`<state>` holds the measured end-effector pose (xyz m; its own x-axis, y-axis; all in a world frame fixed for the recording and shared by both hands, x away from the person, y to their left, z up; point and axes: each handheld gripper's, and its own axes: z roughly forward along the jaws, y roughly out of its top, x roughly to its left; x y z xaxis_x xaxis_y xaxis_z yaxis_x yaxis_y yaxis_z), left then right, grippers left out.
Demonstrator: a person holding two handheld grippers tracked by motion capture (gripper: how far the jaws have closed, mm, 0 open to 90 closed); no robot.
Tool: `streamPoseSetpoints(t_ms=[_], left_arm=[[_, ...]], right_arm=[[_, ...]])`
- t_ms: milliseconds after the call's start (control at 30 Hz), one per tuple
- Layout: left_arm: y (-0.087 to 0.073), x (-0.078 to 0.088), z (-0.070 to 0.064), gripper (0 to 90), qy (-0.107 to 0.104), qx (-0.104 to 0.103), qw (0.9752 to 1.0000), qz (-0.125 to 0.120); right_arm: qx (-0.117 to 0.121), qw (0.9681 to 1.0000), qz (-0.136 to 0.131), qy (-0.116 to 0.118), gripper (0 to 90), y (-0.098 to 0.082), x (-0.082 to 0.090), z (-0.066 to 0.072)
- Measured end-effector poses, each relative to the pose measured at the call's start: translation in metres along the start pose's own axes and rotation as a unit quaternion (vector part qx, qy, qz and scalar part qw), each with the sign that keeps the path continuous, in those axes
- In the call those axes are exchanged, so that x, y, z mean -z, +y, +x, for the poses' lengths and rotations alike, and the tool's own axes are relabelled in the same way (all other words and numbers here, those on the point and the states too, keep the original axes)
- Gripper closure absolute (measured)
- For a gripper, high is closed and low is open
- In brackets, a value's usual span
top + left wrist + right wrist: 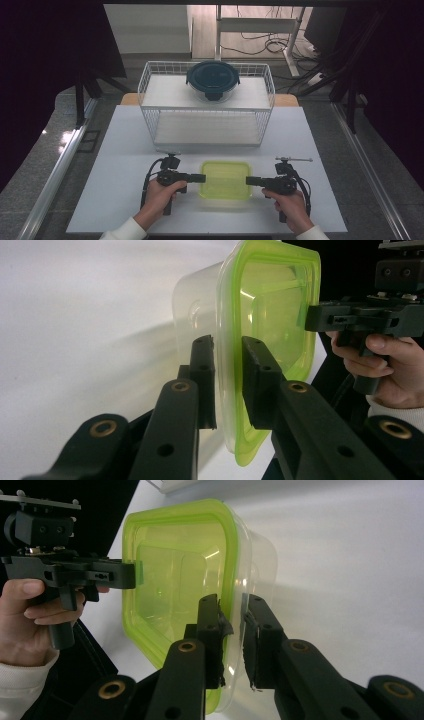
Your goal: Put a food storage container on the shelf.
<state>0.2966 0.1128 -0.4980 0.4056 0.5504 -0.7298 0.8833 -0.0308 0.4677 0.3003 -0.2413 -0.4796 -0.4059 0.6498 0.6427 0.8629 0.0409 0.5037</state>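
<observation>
Two grippers pinch one box [226, 180] with a green lid, one on each side. The left gripper [201, 177] has its jaws pressed on the left edge of the lid, and the right gripper [248, 180] has its jaws pressed on the right edge. In the left gripper view the green rim [227, 365] sits between the two black pads. In the right gripper view the rim [231, 605] is squeezed the same way.

The box sits on the white table [120, 165], just in front of the wire basket [150, 100], between the two hands.

To lift it well, I think both hands should go up together, at the same speed, so the box stays flat. Only a thin lip is held, so a tug to one side could make it slip out.

The lid is soft-looking, shiny, see-through green, square with round corners. The tub under it is clear plastic and smooth. The basket is thin white wire with a flat shelf on top. A round glass bowl with a dark lid [213, 80] sits on that shelf, well behind the box.
</observation>
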Motion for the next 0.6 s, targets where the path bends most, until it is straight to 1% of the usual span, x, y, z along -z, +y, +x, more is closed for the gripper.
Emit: streamPoseSetpoints(t_ms=[167,367,600], left_arm=[[0.001,0.005,-0.008,78.0,0.002,-0.015,0.9998,-0.01],[0.004,0.013,-0.018,78.3,0.014,-0.036,0.999,-0.021],[0.007,0.019,-0.022,78.7,0.019,-0.046,0.9983,-0.03]], right_arm=[[0.02,0.9998,-0.008,-0.001,78.4,0.002,0.005,0.007],[0.036,0.9992,-0.016,-0.002,78.7,0.005,0.009,0.014],[0.057,0.9981,-0.021,-0.008,78.7,0.011,0.011,0.023]])
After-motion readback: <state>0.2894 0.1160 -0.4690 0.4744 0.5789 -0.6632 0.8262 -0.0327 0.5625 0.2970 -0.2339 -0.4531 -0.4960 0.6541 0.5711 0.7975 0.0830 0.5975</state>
